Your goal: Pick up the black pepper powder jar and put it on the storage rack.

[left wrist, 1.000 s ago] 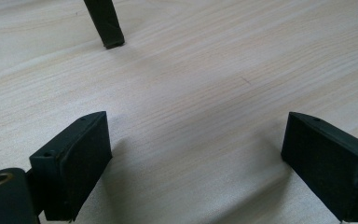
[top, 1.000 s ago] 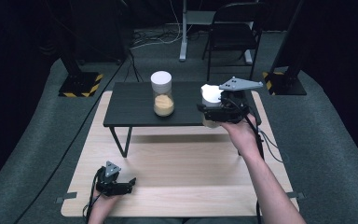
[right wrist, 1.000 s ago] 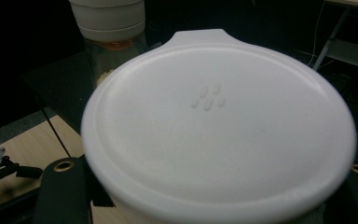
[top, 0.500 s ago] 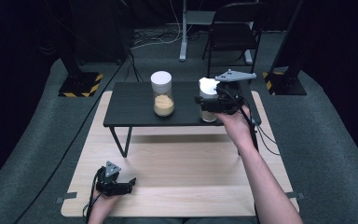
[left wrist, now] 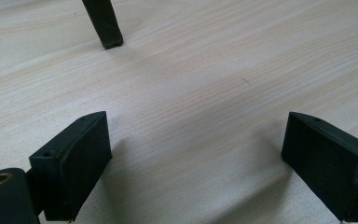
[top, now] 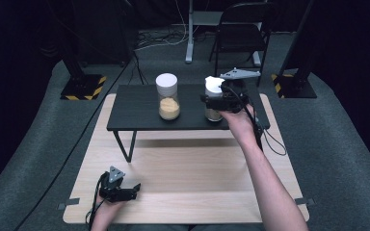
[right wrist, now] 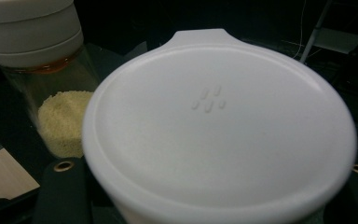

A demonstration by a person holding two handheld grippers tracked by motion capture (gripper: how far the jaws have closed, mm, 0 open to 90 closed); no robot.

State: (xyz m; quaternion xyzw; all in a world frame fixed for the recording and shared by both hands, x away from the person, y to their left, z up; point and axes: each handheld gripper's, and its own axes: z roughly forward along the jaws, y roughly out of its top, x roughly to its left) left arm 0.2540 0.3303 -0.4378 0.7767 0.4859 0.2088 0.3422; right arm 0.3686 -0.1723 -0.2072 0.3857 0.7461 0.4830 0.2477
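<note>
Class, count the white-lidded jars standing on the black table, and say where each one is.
2. One jar stands free near the table's middle; the other jar is toward the right end, gripped by the right gripper. None seems hidden.

The right gripper (top: 215, 100) has carried its white-lidded jar (top: 214, 103) toward nine o'clock, nearer the other jar (top: 168, 97).

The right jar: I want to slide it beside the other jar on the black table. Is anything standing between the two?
Nothing visible does. The right jar, held in the right gripper, and the other jar both stand on the black table, and the tabletop between them is bare.
</note>
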